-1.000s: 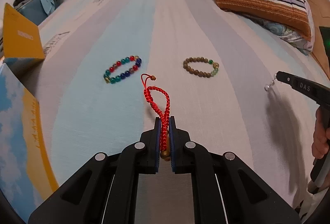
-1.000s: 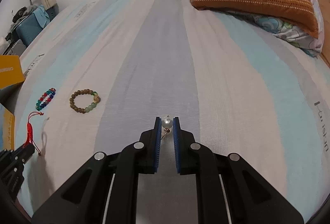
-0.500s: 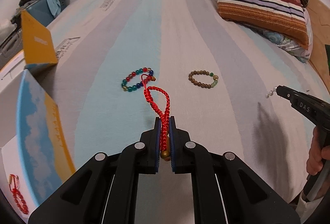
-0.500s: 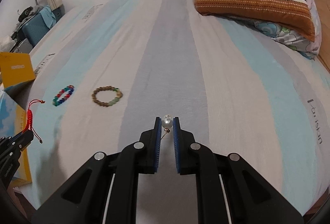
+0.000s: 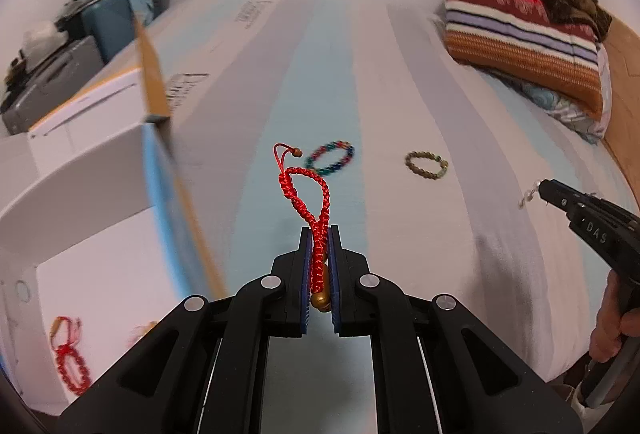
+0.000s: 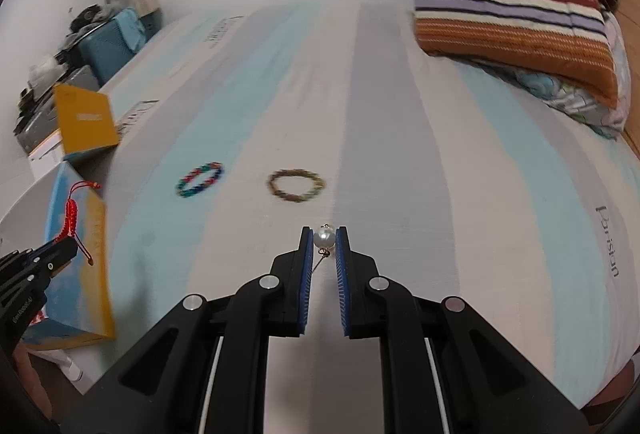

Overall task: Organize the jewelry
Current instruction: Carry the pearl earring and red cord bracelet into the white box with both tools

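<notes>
1. Currently, a red braided cord bracelet (image 5: 308,202) is clamped between the fingers of the left claw (image 5: 320,234), its loop standing up ahead of the tips and a gold bead sitting low between the pads.
2. A pearl earring (image 6: 324,237) is pinched at the tips of the right claw (image 6: 323,240), with its wire hanging below.
3. A multicolour bead bracelet (image 5: 330,158) is seen lying on the striped bedsheet (image 5: 360,74) just ahead of the left claw; a brown bead bracelet (image 5: 425,164) lies ahead to its right.
4. An open box (image 5: 80,170) is seen to the left of the left claw, with another red bracelet (image 5: 70,362) inside.
</notes>
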Motion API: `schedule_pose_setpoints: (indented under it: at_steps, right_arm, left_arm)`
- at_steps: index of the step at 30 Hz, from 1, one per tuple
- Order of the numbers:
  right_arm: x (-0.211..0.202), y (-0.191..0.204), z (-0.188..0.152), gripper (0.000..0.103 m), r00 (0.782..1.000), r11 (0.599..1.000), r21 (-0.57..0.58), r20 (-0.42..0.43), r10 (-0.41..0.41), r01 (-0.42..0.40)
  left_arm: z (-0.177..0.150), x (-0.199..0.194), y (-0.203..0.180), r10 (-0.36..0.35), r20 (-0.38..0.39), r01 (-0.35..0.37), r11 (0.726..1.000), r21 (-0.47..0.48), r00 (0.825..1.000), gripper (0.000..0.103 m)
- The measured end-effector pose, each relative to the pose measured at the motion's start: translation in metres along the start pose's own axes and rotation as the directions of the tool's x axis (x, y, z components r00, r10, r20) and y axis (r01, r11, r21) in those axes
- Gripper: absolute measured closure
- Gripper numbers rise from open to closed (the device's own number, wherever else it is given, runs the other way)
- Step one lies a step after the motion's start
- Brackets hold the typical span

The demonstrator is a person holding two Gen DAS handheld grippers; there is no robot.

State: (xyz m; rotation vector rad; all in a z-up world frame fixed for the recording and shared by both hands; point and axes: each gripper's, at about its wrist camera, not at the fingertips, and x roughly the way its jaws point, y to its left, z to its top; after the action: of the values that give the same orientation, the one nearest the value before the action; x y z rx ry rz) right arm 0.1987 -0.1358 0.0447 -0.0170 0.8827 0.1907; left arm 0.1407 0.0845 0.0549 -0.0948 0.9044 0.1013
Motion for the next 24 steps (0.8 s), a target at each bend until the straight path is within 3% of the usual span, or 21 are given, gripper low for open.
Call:
schedule_pose_setpoints:
  at_steps: [9,24]
  right_arm:
    - [-0.035,0.078,0.000,0.092,0.997,0.994,-0.081,0.032,0.072,-0.069]
    - [-0.068,0.226,-0.013,0.092,0.969,0.938,-0.264,0.043,0.244,-0.224]
  left_arm:
    - [-0.013,-0.058,0.062,0.073,0.047,-0.070,0.996,-0.057,0.996,0.096]
    - [-0.058,-0.094,0.178,0.202,0.014,-0.195,0.961,-0.198,0.979,0.096]
